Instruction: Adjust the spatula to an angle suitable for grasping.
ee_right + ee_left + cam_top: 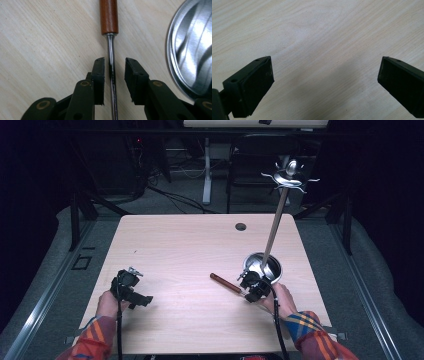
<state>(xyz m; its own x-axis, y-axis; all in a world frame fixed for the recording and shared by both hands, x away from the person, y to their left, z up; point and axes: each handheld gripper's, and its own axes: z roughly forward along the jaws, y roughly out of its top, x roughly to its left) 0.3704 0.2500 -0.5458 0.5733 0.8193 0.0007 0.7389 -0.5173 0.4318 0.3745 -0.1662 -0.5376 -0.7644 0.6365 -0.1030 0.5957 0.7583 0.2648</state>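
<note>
One wooden-handled utensil (109, 16) is being straddled on the table (180, 245), not yet clamped.
Its thin steel shaft is lying between the narrowly parted jaws of the right gripper (114, 72), with gaps showing on both sides; its long axis is running away from that gripper, handle end pointing toward table centre. If closed off-centre, the slick shaft could be rolled or knocked against the steel cup (192, 47) just beside it. The left gripper (324, 75) is being held wide open over bare wood.

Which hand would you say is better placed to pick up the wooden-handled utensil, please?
Right. The right tongs already straddle the utensil's metal shaft beside the steel pot, not yet pinching. The left tongs hang open over bare table.
</note>
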